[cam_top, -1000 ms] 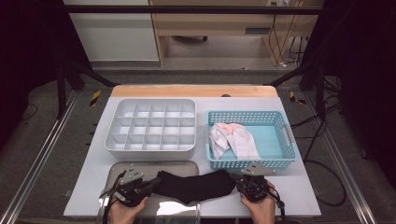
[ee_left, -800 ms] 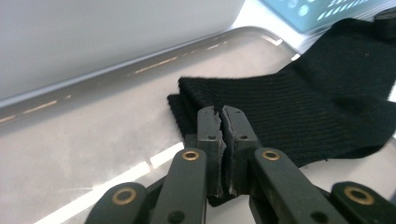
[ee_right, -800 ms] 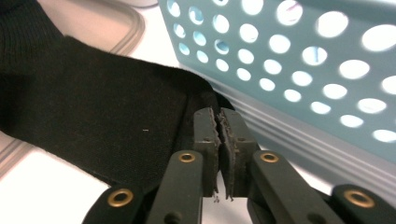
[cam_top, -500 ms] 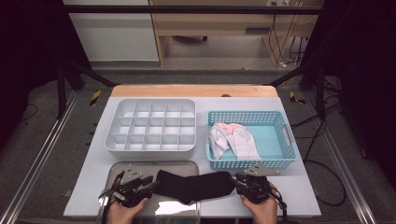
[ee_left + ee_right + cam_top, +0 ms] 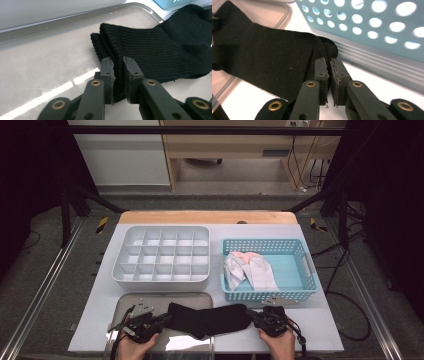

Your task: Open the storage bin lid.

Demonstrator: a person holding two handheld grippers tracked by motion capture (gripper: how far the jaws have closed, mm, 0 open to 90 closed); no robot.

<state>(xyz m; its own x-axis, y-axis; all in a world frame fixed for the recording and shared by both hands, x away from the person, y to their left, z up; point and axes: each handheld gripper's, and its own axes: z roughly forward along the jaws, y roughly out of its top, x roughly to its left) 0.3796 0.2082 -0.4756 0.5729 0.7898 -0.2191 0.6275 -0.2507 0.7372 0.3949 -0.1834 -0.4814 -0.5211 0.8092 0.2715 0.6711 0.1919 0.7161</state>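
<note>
Since a moment ago the black sock has been pulled flatter and longer between the two tools, its middle hump gone. One sock is in hand, stretched low across the near edge of the desk, its left part over the metal tray and its right end on the bare desk in front of the blue basket.

The left tool is clamped on the ribbed cuff; the left gripper view shows the doubled cuff edge pinched between the jaws. The right tool is clamped on the toe end, and the right gripper view shows that fabric just beside the basket's perforated wall.

From the high view: one white divided organiser and pale cloths lying in the basket.
</note>
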